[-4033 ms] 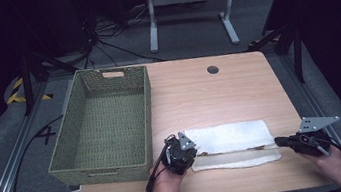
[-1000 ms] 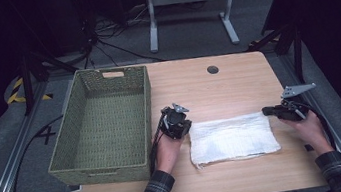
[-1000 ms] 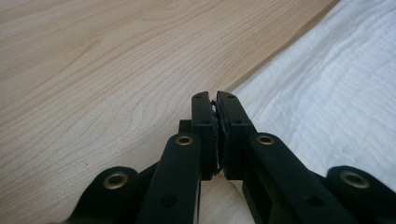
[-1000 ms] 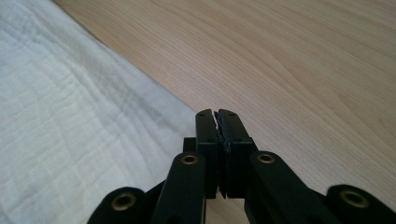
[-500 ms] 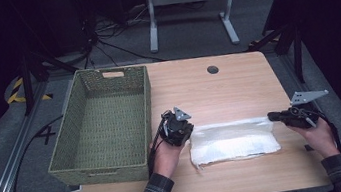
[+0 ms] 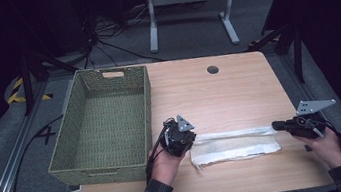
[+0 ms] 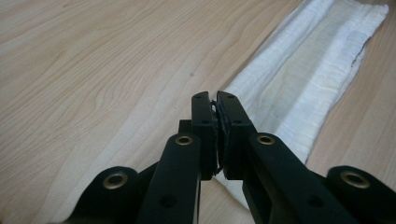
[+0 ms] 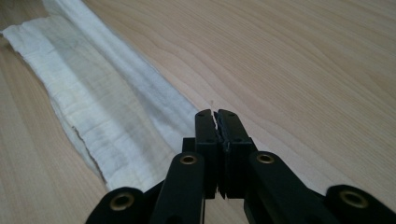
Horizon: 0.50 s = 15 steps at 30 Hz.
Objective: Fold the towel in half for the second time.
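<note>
I see wooden desk [image 6: 238, 86], dark room beyond. White towel [image 6: 236, 146] folded at near edge, right of green basket [image 6: 102, 126]. Left gripper [image 6: 185, 142] fingers pinch towel's left end, right gripper [image 6: 279, 125] fingers pinch its right end.

A: The high view is dim; the room beyond the table [image 6: 238, 86] sinks into black, with only the wood evenly lit.

B: The gripper views are brighter, soft and blurred close to the lens.
</note>
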Each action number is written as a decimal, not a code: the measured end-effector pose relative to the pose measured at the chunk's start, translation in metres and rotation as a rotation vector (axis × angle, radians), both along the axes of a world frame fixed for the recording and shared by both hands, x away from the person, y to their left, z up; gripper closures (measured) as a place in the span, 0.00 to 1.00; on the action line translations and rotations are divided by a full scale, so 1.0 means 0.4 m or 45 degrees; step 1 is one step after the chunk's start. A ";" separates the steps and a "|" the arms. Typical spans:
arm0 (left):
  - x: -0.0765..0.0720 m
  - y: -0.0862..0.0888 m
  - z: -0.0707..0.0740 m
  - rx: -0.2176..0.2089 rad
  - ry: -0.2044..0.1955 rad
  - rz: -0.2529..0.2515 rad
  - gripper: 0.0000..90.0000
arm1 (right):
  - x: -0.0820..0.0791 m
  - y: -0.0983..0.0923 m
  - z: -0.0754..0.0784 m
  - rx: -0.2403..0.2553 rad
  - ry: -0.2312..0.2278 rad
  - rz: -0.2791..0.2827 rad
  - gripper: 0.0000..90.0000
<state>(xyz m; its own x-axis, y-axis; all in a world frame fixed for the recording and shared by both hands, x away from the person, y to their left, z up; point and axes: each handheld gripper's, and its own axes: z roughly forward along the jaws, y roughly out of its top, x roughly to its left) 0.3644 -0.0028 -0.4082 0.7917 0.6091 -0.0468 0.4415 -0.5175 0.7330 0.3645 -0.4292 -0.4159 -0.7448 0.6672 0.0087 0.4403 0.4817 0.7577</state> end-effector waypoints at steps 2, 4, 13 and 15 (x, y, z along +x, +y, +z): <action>-0.010 -0.003 -0.001 0.016 -0.005 -0.012 0.96 | -0.011 -0.003 0.000 0.007 -0.004 0.001 0.98; -0.020 -0.007 -0.005 0.036 -0.002 -0.025 0.96 | -0.020 -0.005 -0.001 0.007 0.002 0.002 0.98; -0.050 -0.011 -0.026 0.071 0.029 -0.067 0.96 | -0.059 -0.012 -0.010 0.011 0.021 0.016 0.98; -0.056 -0.009 -0.033 0.076 0.050 -0.074 0.96 | -0.071 -0.012 -0.012 0.012 0.024 0.021 0.98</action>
